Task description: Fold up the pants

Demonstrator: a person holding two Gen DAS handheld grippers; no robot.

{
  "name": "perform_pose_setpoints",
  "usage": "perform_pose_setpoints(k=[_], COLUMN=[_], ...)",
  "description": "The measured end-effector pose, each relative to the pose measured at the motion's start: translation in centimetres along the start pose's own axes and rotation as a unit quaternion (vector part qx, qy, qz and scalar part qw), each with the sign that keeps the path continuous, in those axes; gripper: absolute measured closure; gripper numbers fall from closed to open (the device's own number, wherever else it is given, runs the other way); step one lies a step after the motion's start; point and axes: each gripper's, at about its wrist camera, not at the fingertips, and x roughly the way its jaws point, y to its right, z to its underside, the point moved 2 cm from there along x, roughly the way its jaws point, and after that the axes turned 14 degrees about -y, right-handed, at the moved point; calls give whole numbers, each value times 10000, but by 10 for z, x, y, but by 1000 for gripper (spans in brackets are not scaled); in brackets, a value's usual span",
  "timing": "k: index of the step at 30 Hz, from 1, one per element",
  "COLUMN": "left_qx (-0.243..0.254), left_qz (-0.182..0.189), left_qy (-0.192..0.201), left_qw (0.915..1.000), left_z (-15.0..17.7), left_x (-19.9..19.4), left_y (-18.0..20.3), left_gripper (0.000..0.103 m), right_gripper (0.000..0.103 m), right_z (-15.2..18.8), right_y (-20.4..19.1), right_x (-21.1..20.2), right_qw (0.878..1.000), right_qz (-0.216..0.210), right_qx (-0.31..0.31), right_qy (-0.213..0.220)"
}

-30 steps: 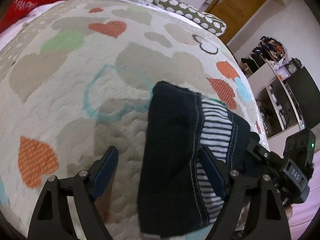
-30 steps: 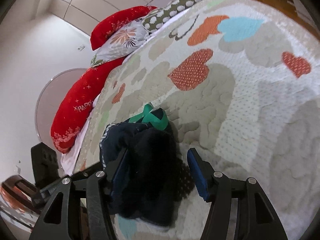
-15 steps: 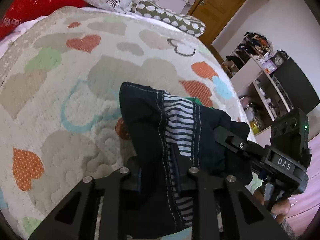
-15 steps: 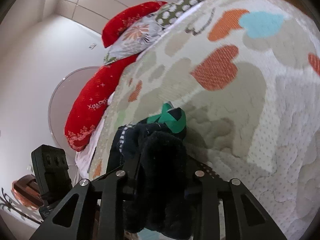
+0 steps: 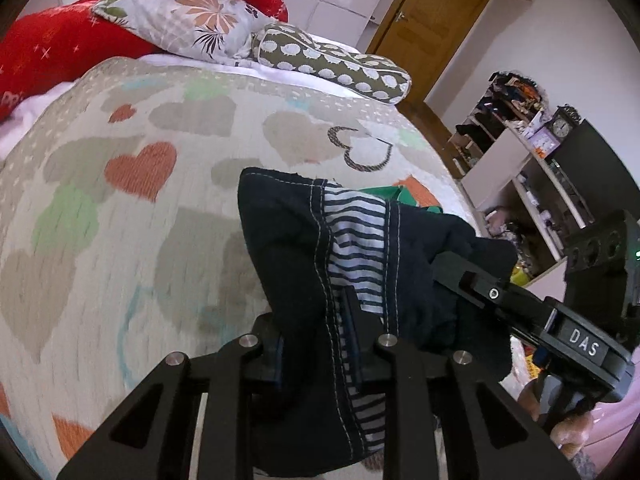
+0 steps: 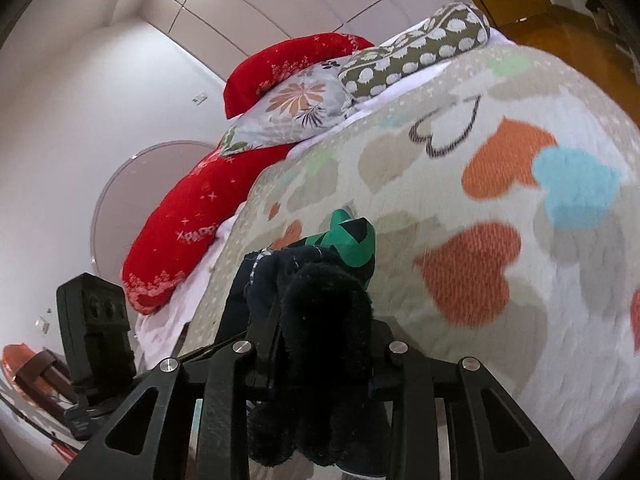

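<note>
Dark navy pants (image 5: 296, 248) with white stitching, a striped inner lining and a green patch (image 6: 352, 236) hang bunched above the heart-patterned bedspread (image 5: 120, 208). My left gripper (image 5: 320, 344) is shut on the pants' left edge. My right gripper (image 6: 324, 344) is shut on the fuzzy dark fabric (image 6: 324, 304) at the other side; it also shows in the left wrist view (image 5: 520, 312), close to the right of the left gripper. The pants are lifted off the bed between both grippers.
Red, floral and dotted pillows (image 5: 192, 20) lie at the head of the bed. A wooden door (image 5: 432, 12) and cluttered shelves with a clock (image 5: 532, 148) stand to the right. The bedspread (image 6: 520, 240) stretches wide ahead.
Both grippers went from open around the pants to shut on them, then lifted the pants up off the bedspread; the views now tilt toward the pillows.
</note>
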Motion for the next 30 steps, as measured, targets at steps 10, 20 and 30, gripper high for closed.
perform_pose_setpoints(k=[10, 20, 30], left_qx=[-340, -611, -613], left_qz=[-433, -238, -389], left_qy=[-336, -40, -375], left_qw=[9979, 9978, 9967], left_z=[-31, -4, 24], left_x=[54, 13, 48], left_y=[-29, -39, -33], left_gripper=[66, 54, 48], right_gripper=[67, 56, 53], right_z=[-46, -40, -10], right_y=[36, 35, 6], right_x=[50, 18, 9], right_qw=[9973, 9957, 9995], right_qz=[650, 908, 195], right_qx=[227, 107, -47], right_qy=[-253, 131, 227])
